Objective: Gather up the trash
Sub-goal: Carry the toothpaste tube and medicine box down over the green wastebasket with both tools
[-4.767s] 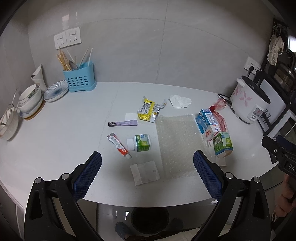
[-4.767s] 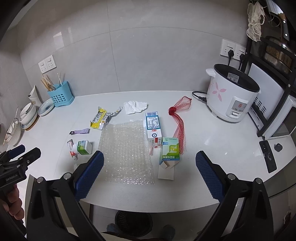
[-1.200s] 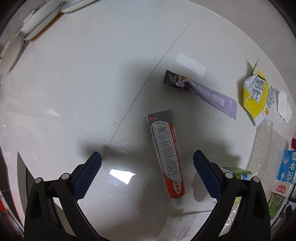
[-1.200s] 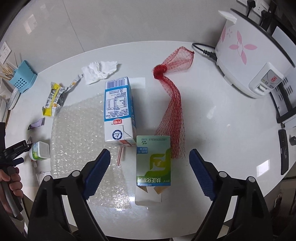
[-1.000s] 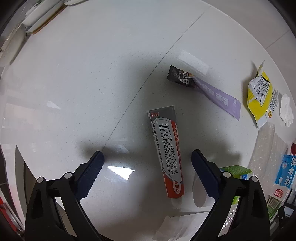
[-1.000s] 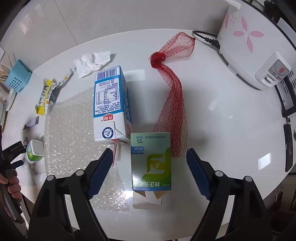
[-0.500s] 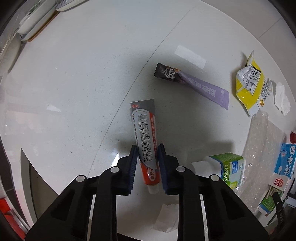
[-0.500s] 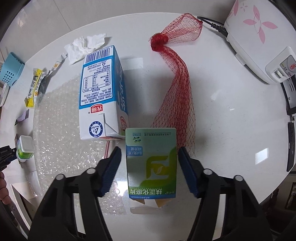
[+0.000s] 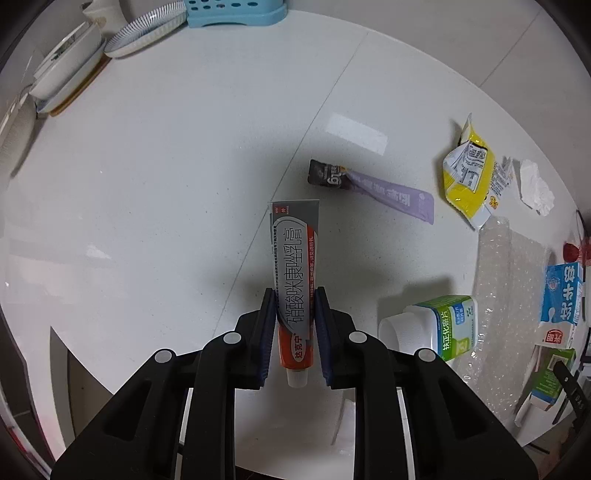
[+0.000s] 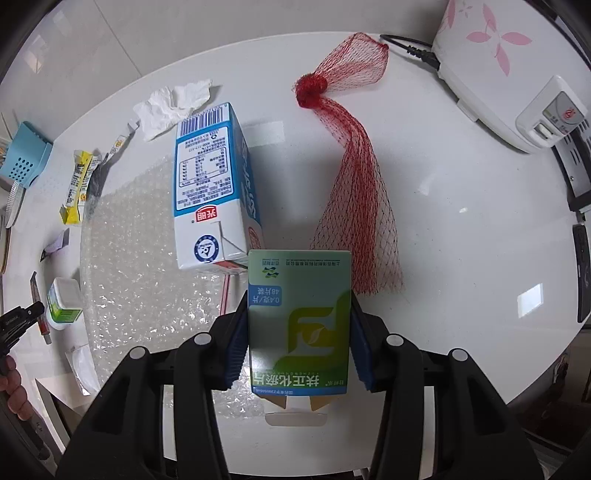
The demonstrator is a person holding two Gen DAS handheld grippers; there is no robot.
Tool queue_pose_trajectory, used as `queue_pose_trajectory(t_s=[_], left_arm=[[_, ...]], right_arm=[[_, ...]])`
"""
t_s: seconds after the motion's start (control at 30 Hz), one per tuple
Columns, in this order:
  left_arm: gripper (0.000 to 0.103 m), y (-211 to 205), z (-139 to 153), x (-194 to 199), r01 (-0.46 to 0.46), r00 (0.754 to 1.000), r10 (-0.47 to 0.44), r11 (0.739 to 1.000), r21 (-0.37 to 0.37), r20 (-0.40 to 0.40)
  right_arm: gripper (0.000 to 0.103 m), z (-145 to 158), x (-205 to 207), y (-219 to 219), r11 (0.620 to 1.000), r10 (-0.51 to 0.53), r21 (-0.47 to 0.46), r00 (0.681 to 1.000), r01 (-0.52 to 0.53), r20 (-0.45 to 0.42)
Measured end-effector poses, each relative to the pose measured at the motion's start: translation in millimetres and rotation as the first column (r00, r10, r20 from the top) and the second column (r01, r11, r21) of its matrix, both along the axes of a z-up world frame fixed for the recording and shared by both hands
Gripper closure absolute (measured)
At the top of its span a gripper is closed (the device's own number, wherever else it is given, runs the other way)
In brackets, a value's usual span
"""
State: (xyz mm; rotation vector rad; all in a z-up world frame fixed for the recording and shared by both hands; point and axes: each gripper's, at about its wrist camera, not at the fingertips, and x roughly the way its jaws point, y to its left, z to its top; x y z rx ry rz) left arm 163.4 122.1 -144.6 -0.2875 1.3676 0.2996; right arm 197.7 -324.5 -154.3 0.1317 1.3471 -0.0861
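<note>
My left gripper (image 9: 295,295) is shut on a grey and red ointment tube (image 9: 295,251), held near its cap end and lifted off the white counter (image 9: 166,166). My right gripper (image 10: 299,299) is shut on a green and blue medicine box (image 10: 299,332), with a pad pressed on each long side. Near the box lie a blue and white milk carton (image 10: 210,192), a red net bag (image 10: 354,192) and a sheet of bubble wrap (image 10: 140,258). A purple sachet (image 9: 384,192), a yellow wrapper (image 9: 467,173), a crumpled tissue (image 9: 535,182) and a small white bottle (image 9: 436,325) lie on the counter.
A white rice cooker (image 10: 509,66) with its cord stands at the back right. A blue utensil holder (image 9: 236,11) and stacked dishes (image 9: 70,74) stand at the back left. The counter's rounded front edge runs just below both grippers.
The left jaws closed on the tube and it rose off the counter. The right jaws closed in on the green box's sides, and that camera came closer to the counter.
</note>
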Motion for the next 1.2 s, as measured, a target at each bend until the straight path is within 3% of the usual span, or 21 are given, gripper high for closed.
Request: queue_pose_trajectory(t_s=[0.3,0.37,0.47,0.73,1.03,1.2], left_arm=[[0.083,3.0,46.5,-26.0,0.103,0.979,-0.096,0.994,-0.029,0.182],[0.083,-11.1,44.5,-27.1,0.117,0.973,-0.109,0.993,-0.028,0.201],[0.083,-15.8,54.3,-18.4,0.155,0.958,-0.145,0.988,-0.021,0.247],[0.083,-10.4,96.0,-45.4,0.268,0.904,-0.259,0.963,0.019,0.339],[0.083,-26.0,100.2,-75.9,0.405,0.835,-0.394,0.913,0.057,0.385],[0.083,-31.8,91.0,-98.4,0.42,0.828,-0.407,0.906,0.056,0.386]], right_arm=[[0.058,35.8,-24.9,5.4,0.996,-0.086,-0.026,0.995,0.087,0.059],[0.058,41.7,-28.3,2.9,0.994,-0.1,-0.039,0.992,0.103,0.073],[0.058,54.1,-33.4,5.1,0.99,-0.123,-0.056,0.987,0.129,0.103],[0.058,99.3,-69.5,33.6,0.983,-0.162,-0.048,0.957,0.178,0.242],[0.058,126.1,-142.2,76.6,0.977,-0.18,-0.047,0.922,0.208,0.344],[0.058,128.8,-175.0,104.4,0.99,-0.088,-0.065,0.915,0.123,0.394]])
